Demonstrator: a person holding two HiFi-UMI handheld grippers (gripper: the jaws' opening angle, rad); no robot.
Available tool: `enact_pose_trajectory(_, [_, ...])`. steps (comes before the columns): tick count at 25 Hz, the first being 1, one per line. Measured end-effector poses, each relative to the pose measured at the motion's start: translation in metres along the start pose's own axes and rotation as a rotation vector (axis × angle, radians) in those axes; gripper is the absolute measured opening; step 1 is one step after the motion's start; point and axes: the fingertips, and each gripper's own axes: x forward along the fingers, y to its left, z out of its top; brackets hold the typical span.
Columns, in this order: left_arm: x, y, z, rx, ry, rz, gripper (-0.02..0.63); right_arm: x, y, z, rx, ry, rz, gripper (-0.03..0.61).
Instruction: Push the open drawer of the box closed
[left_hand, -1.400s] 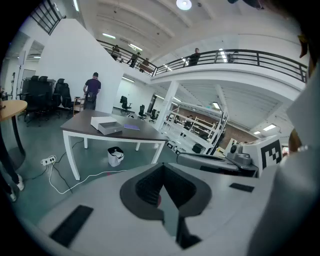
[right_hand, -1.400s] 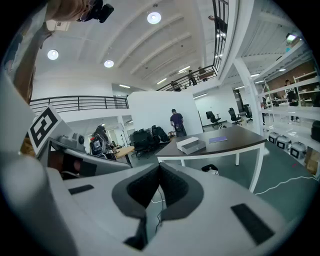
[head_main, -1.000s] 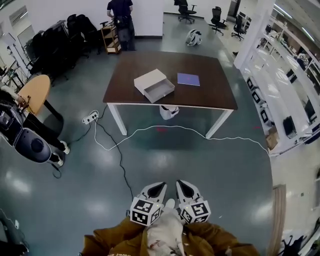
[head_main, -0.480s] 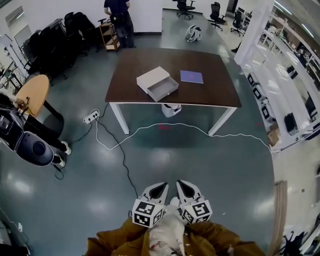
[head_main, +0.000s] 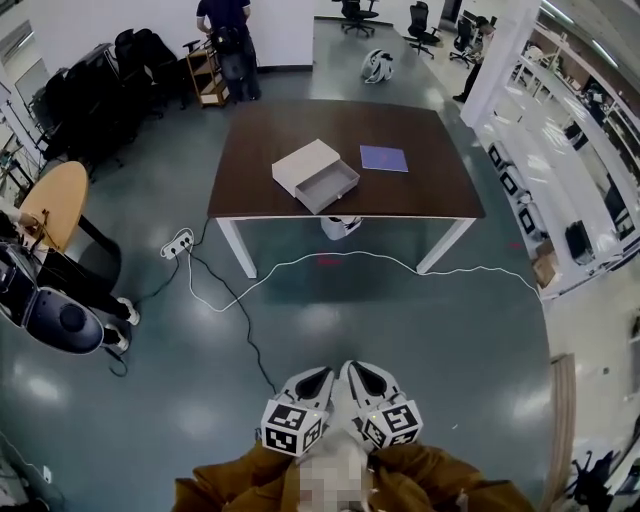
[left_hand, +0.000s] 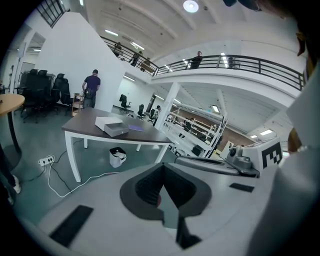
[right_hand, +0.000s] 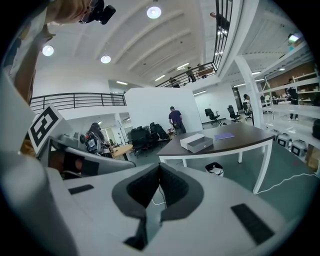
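Note:
A pale box (head_main: 303, 165) lies on a dark brown table (head_main: 420, 195) far ahead, its grey drawer (head_main: 329, 186) pulled out toward me. The same box (left_hand: 107, 122) and drawer (left_hand: 117, 130) appear small in the left gripper view, and the box (right_hand: 192, 140) with its drawer (right_hand: 201, 145) in the right gripper view. Both grippers are held close to my body, well short of the table. The left gripper (head_main: 316, 378) is shut with nothing in it (left_hand: 161, 176). The right gripper (head_main: 360, 373) is shut and empty too (right_hand: 159, 176).
A purple sheet (head_main: 384, 158) lies on the table right of the box. A white bin (head_main: 340, 226) stands under the table. A white cable (head_main: 380, 258) and a black cable (head_main: 240, 325) cross the floor between me and the table. A person (head_main: 228, 40) stands beyond it.
The table and box have shifted slightly in the head view as my head moved. Both grippers keep their place near my body and stay shut.

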Motion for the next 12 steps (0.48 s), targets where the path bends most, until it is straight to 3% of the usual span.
enact_pose_trajectory(8, [0.069,0.049,0.032,-0.012,0.012,0.009,0.006,0.077,-0.053,0.01,0.052,0.03,0.024,0.006])
enact_pose_trajectory(12, [0.135,0.085,0.065,-0.045,0.012,0.018,0.006,0.139,-0.114,0.021,0.167,0.069,0.048,0.006])
